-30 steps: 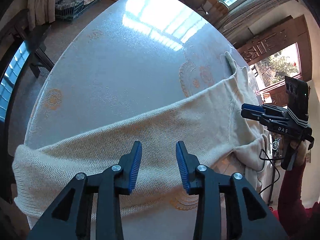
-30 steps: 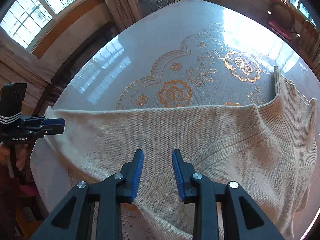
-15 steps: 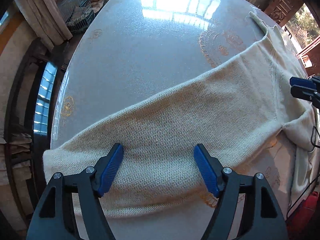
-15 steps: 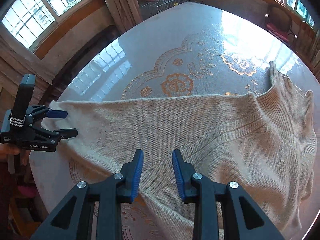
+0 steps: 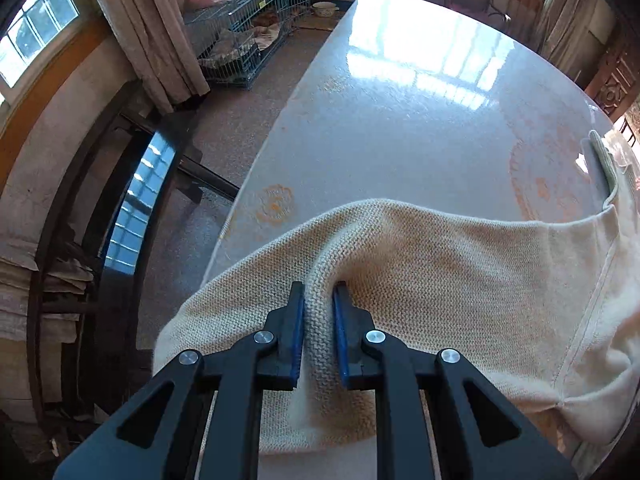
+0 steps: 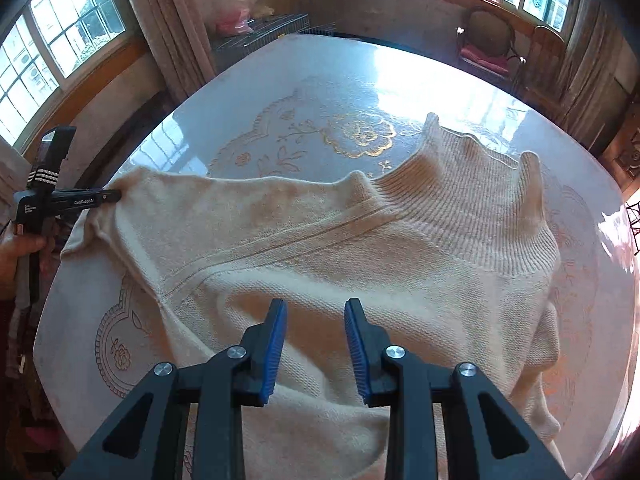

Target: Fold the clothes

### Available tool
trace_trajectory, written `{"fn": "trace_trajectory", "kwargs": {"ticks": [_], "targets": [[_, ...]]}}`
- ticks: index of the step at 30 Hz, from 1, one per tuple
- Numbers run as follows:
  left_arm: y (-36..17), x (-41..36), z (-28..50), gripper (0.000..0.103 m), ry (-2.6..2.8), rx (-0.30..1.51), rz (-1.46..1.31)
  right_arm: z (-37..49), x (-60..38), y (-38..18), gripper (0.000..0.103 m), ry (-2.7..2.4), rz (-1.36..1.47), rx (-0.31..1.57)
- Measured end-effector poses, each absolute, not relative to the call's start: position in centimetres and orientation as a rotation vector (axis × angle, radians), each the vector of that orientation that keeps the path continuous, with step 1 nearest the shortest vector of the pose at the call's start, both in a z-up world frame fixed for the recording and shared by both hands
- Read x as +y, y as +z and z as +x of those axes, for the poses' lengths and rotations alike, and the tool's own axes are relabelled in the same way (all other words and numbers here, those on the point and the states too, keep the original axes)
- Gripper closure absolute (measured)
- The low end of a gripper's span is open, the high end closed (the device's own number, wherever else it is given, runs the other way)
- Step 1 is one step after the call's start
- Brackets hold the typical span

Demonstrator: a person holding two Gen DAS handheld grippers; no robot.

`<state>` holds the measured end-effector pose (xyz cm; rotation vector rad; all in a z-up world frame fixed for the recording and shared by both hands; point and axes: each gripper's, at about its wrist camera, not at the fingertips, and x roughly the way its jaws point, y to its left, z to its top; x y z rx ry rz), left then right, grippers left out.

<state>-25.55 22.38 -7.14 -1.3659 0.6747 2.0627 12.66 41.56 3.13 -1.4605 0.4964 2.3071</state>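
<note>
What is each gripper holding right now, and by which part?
Left gripper pinches a raised ridge of the sweater on its sleeve. Right gripper is open, holding nothing.

Hidden and cut-off parts of the cream knitted sweater (image 6: 320,240) scene

In the left wrist view the sweater runs past the right edge, so its body and collar are mostly lost, and the black left gripper (image 5: 319,300) covers the knit beneath its arms. In the right wrist view the sweater's near hem falls behind the black right gripper (image 6: 315,320) and the bottom edge; the right sleeve drops over the edge of the glossy grey patterned table (image 6: 280,92). The hand (image 6: 20,248) holding the left gripper is cropped at the left edge. The wire cage's (image 5: 244,36) contents are too small to tell.
</note>
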Motion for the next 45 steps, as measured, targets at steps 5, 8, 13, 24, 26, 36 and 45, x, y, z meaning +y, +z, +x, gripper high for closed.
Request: {"fn": "trace_trajectory", "kwargs": {"ticks": [5,8,13,24,26,36,45], "targets": [[-6.6,22.3,-28.9,0.082,2.106,0.537,-1.512,22.2,45.5,4.0,0.073,2.207,-1.281,0.708],[-4.0,21.3,-27.3,0.076,2.052,0.432,-1.454,29.7,48.1,4.2,0.073,2.13,-1.149,0.873],[0.1,21.0,-21.3,0.059,1.769,0.315,-1.334,41.1,50.7,0.5,0.068,2.13,-0.833,1.679],[2.7,24.4,5.2,0.058,1.218,0.687,-1.091,55.4,50.0,-1.8,0.068,1.717,-0.819,1.373],[2.4,24.2,8.1,0.058,1.191,0.743,-1.067,57.7,50.5,-2.6,0.068,1.657,-0.83,1.364],[1.4,24.6,12.2,0.056,1.144,0.686,-1.109,65.6,52.7,-7.2,0.066,1.686,-0.505,1.763],[0.8,24.1,12.6,0.056,1.201,0.616,-1.15,63.8,54.0,-7.8,0.076,1.702,-0.609,1.684]]}}
